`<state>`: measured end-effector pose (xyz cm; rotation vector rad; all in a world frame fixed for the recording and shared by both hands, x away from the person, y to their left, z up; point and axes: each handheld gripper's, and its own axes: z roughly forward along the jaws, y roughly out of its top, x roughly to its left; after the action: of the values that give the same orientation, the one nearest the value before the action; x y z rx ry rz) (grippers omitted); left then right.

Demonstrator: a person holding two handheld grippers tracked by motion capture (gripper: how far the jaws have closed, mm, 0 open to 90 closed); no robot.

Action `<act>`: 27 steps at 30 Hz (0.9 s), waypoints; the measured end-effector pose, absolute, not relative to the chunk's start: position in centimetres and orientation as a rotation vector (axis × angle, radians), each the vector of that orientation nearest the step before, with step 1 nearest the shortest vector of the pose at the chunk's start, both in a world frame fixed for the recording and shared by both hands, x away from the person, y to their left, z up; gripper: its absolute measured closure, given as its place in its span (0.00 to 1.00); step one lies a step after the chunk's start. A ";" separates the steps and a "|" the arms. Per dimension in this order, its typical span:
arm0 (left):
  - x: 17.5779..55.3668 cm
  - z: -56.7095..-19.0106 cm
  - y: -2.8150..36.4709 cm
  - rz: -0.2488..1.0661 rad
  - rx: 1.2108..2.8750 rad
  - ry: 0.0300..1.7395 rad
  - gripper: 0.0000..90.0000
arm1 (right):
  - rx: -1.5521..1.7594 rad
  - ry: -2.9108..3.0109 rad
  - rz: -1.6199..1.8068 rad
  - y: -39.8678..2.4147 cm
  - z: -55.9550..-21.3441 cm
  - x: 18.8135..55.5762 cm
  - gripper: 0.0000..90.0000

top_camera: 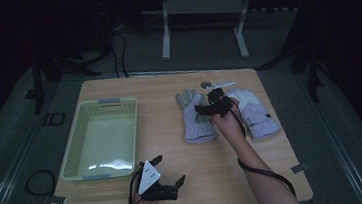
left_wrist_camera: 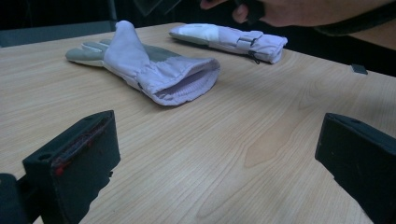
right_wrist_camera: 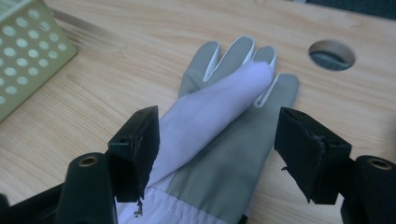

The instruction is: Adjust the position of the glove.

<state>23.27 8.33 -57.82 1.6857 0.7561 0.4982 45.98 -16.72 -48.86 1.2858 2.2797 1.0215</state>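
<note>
Two pale lilac gloves with grey palms lie on the wooden table. The left glove has its thumb folded across the palm and its cuff towards the person. My right gripper hovers open just above this glove, one jaw on each side of it, touching nothing. The other glove lies to the right of the person's hand. My left gripper stands open near the table's front edge with nothing between its jaws.
A pale green perforated basket stands empty on the table's left half. A round cable hole sits near the far edge beyond the gloves. A white frame stands on the floor behind the table.
</note>
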 end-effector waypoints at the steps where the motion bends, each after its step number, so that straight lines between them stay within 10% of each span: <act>1: 23.3 -57.8 8.3 0.497 1.685 0.757 0.00 | 1.296 2.283 1.014 -16.6 -49.1 46.2 0.35; 19: 23.2 -57.8 8.3 0.491 1.688 0.751 0.00 | 1.418 2.345 0.904 -15.8 -54.4 48.0 0.45; 27: 23.2 -57.8 8.2 0.492 1.692 0.750 0.00 | 1.416 2.375 0.862 -15.3 -54.1 47.8 0.82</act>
<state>23.25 8.22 -57.82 1.6925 0.7504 0.4923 47.83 -15.32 -54.11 1.4161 2.3754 0.8618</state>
